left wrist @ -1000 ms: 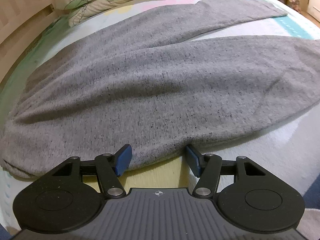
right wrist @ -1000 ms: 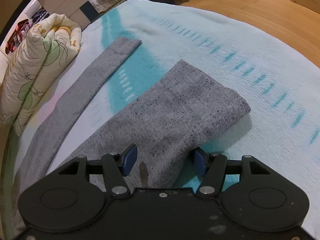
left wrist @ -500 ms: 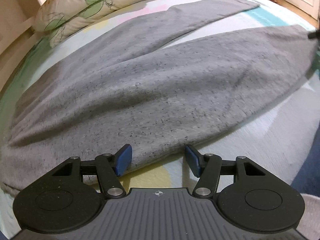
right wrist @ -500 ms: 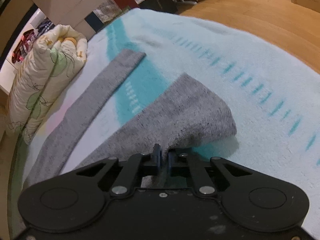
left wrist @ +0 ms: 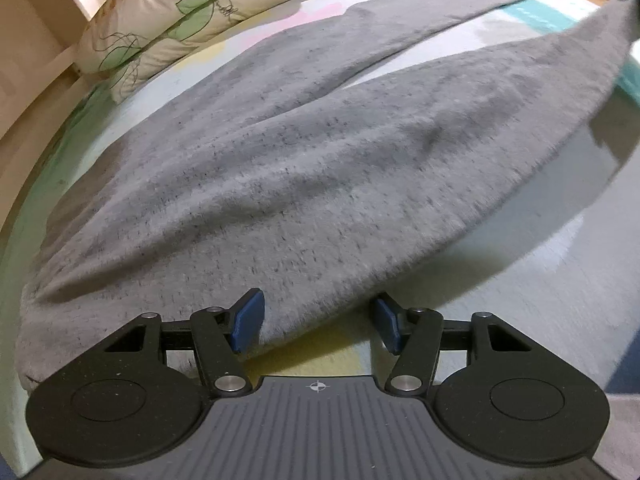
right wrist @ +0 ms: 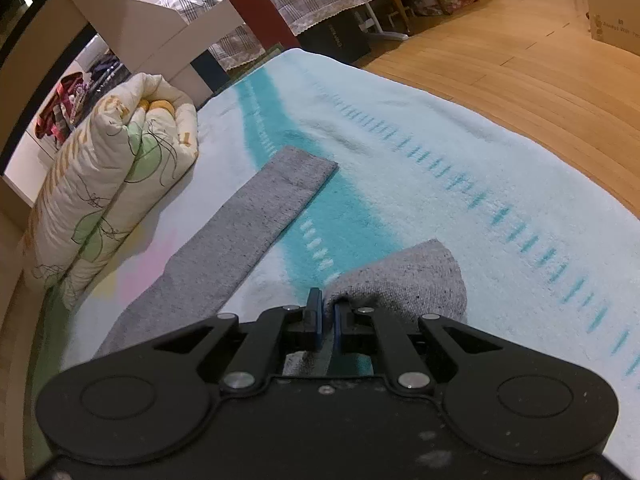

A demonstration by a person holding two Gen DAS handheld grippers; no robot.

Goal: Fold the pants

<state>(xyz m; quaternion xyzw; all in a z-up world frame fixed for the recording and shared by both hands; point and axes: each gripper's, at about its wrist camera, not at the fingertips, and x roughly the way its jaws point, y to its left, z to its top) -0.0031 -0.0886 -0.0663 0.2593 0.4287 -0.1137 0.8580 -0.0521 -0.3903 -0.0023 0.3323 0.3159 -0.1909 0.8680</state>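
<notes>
Bed (right wrist: 460,152) with a teal-striped blanket is the work surface; a rolled floral quilt (right wrist: 108,184) sits at the far left edge, out of the way of the fold.

Grey pants (left wrist: 280,152) lie spread across the bed, waist end near-left, legs running to the far right. The far leg (right wrist: 248,220) lies flat, probably as the landing target for the near leg.

Near leg (left wrist: 460,128): its cuff (right wrist: 416,280) is raised off the blanket, so the fabric slopes up toward the far right in the left wrist view. Reads as the start of folding one leg over the other.

Right gripper (right wrist: 325,312): jaws pressed together, pinching the cuff fabric at its edge; a corner grip lets the leg hang and drape cleanly.

Left gripper (left wrist: 316,322): jaws have just been closing but are not shut; they straddle the near edge of the pants at the hip end. The left pad (left wrist: 249,320) touches cloth, the right pad (left wrist: 386,325) is clear. Likely about to take the second hold so the leg swings over as one panel.
</notes>
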